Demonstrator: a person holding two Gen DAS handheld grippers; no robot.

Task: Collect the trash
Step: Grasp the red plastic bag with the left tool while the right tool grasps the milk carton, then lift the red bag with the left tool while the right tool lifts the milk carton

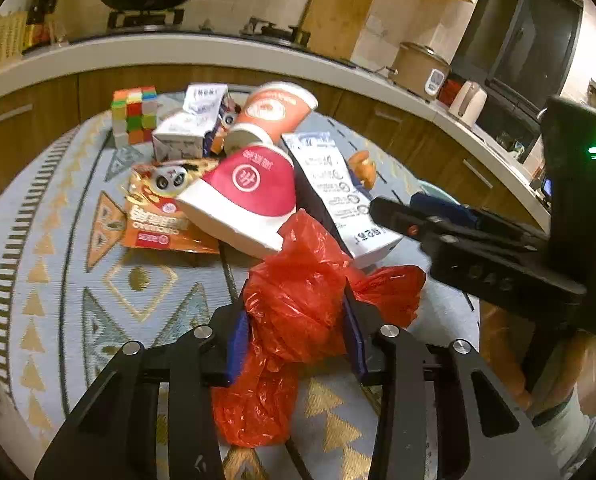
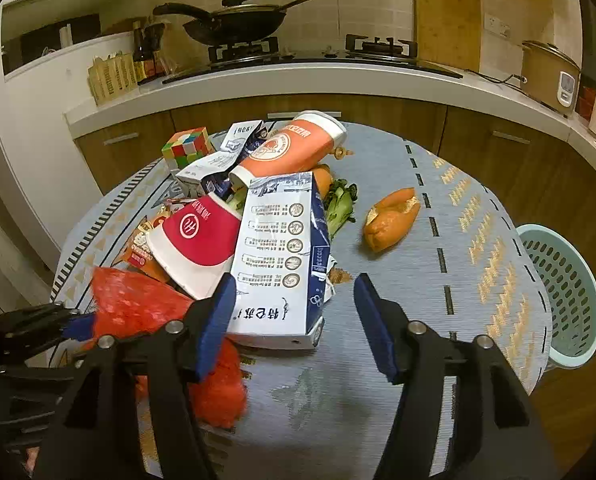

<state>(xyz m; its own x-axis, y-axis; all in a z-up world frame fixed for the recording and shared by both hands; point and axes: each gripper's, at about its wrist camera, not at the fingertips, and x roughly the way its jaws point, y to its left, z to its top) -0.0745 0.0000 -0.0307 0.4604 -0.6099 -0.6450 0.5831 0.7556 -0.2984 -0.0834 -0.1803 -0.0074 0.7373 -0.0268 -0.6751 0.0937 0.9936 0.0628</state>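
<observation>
Red bag (image 1: 298,300) clenched in left tongs (image 1: 298,332), its bottom hidden, right tongs (image 2: 293,312) spread wide beside milk carton (image 2: 281,248), snack wrapper (image 1: 157,216) half buried under cups.

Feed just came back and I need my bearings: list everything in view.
red plastic bag: 1, red, table near edge
paper cups: 2, red-white and orange, lying in pile
milk carton: 1, white-blue, flat, on pile
small cartons: 2, white-blue, behind cups
snack wrapper: 1, orange, under cup
orange peel: 1, table centre
greens: 1, beside carton
Rubik's cube: 1, multicoloured, far side
basket: 1, mint, right of table
left hand-held gripper: shut on bag
right hand-held gripper: open
</observation>
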